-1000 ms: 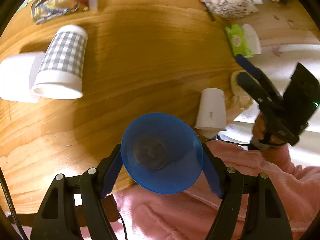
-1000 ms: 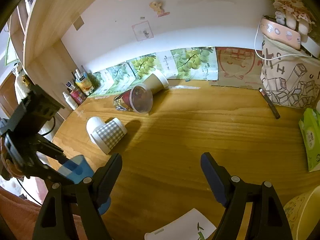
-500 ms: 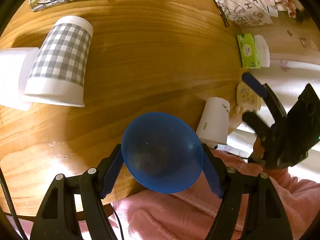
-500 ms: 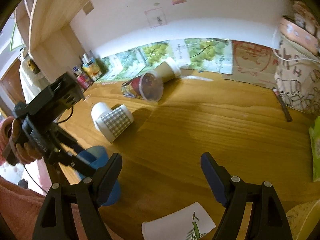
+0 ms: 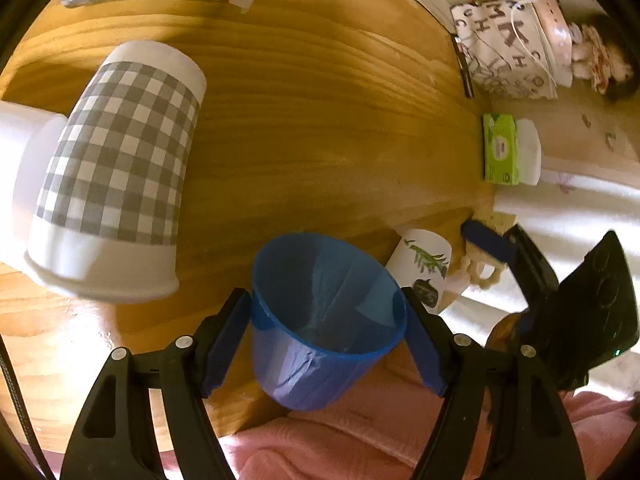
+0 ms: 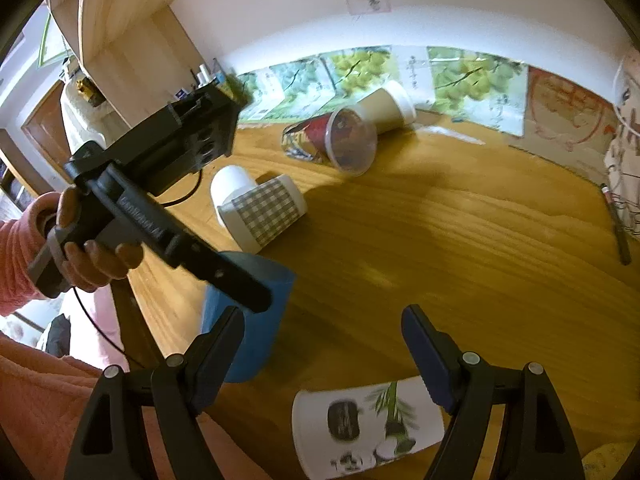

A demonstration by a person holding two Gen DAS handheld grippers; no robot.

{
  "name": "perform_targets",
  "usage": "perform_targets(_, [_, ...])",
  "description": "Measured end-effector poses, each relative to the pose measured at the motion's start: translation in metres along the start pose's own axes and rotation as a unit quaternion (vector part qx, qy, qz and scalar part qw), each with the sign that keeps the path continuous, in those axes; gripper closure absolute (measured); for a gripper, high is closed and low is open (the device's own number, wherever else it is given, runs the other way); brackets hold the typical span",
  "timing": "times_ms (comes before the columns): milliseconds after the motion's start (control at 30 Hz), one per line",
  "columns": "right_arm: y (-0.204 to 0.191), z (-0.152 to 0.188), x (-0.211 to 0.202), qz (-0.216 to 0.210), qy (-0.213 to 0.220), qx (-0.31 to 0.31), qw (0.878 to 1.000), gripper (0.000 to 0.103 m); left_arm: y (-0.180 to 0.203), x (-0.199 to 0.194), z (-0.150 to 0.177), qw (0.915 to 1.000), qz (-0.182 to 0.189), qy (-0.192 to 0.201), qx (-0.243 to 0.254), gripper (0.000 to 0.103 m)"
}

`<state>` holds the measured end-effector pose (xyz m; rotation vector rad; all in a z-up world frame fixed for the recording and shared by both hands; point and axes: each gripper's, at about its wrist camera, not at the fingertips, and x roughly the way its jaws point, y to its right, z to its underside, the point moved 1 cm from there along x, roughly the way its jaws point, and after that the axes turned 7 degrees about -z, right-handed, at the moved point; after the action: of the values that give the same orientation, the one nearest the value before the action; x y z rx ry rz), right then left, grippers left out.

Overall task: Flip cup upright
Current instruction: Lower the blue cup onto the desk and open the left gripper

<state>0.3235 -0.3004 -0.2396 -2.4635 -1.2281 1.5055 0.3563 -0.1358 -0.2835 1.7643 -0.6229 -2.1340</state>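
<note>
The cup (image 5: pixel 320 320) is translucent blue, and the fingers (image 5: pixel 224 336) beside it have dark blue pads on black arms. On the honey-brown wooden tabletop (image 5: pixel 320 120) lie a grey-and-white checked cup (image 5: pixel 116 176), a white cup printed with pandas and green bamboo (image 6: pixel 368 436), and a bright green packet (image 5: pixel 500 148) at the edge. The sleeve (image 6: pixel 20 256) is pink

Open wooden tabletop (image 6: pixel 460 240) stretches across the middle — room for a gripper to pass. Obstacles ring it: a checked cup (image 6: pixel 264 212) lying at left, a red cup (image 6: pixel 340 140) and a white cup (image 6: pixel 390 106) toppled at the back, a panda-print cup (image 6: pixel 368 420) at the near edge.
</note>
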Motion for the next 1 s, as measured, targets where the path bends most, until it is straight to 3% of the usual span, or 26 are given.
perform_targets(400, [-0.007,-0.002,0.022,-0.015,-0.046,0.0,0.999,0.022,-0.005,0.005,-0.003,0.9989,-0.015,0.044,0.004,0.027])
perform_targets(800, [-0.008,-0.007,0.034,-0.003,-0.052,0.043,0.998,0.022,-0.003,-0.013,0.006,0.9964,-0.012,0.081,0.022,0.026])
perform_targets(1000, [-0.007,-0.008,0.041,0.019,-0.047,0.078,0.996,0.021,0.0,-0.041,0.021,0.9884,-0.036,0.142,0.039,0.026])
